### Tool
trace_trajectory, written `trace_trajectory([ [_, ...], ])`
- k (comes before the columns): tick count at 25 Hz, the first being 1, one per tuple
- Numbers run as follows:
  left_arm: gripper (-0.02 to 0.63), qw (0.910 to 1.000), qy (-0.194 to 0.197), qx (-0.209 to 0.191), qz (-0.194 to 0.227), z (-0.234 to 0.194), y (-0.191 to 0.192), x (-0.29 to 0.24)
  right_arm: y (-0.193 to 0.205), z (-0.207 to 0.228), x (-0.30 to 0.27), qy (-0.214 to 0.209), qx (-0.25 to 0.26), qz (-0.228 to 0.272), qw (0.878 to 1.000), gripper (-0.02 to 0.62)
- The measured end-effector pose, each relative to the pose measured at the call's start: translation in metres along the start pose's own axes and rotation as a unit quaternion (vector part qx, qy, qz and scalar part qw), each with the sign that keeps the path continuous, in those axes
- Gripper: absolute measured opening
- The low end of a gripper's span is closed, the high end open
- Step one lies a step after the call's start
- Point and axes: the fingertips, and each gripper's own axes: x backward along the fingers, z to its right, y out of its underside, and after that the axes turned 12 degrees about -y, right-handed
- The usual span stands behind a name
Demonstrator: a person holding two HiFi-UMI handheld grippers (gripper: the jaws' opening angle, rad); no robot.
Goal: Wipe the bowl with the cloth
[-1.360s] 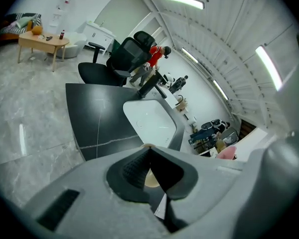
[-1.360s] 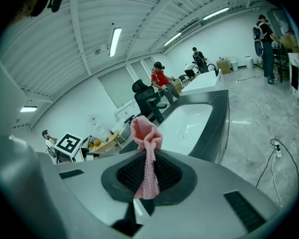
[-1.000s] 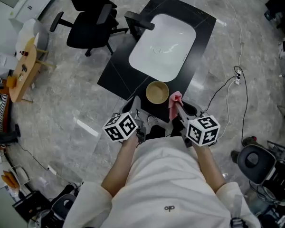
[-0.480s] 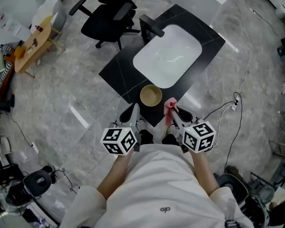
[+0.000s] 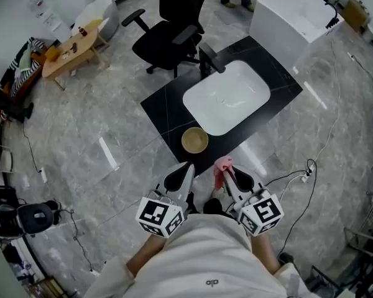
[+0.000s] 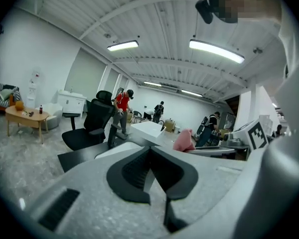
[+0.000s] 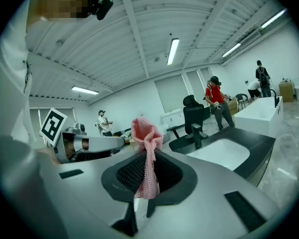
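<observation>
A tan bowl [image 5: 194,140] stands empty on the near end of the black counter [image 5: 168,113], beside the white sink [image 5: 227,97]. Both grippers hang close to the person's body, short of the counter's near edge and apart from the bowl. My left gripper [image 5: 185,170] [image 6: 150,151] is shut with nothing between its pads. My right gripper [image 5: 224,169] [image 7: 147,156] is shut on a pink cloth [image 5: 222,166] [image 7: 146,146], which sticks up out of the jaws in a bunched tuft. The cloth [image 6: 183,140] also shows in the left gripper view, off to the right.
A black office chair [image 5: 171,39] stands behind the counter. A white tub [image 5: 292,14] is at the far right and a wooden side table [image 5: 68,53] at the far left. Cables [image 5: 301,169] trail on the floor right of the counter. People [image 6: 122,108] stand far back.
Both grippers have risen and drawn back toward the body, away from the bowl. The pink cloth stays in the right gripper. The head view has shifted, showing more of the room.
</observation>
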Motion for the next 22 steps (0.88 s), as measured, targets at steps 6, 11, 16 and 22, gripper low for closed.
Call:
trace_trajectory([
  [6,0.012,0.9985,0.017,-0.025,0.045,0.034,-0.020,0.035,-0.029,-0.019,0.040,-0.012,0.043,0.018,0.999,0.028],
  [11,0.012,0.9986,-0.004,-0.014,0.052,0.033,-0.016,0.036,-0.030,-0.021,0.052,-0.019,0.055,0.027,0.998,0.028],
  [16,0.012,0.9978,-0.004,-0.035,0.057,0.028,-0.020,0.011,-0.041,-0.003,0.034,-0.017,0.065,0.052,0.996,0.028],
  [22,0.012,0.9977,0.002,-0.032,0.059,0.034,-0.025,-0.002,-0.056,0.010,0.028,-0.006,0.064,0.062,0.996,0.028],
])
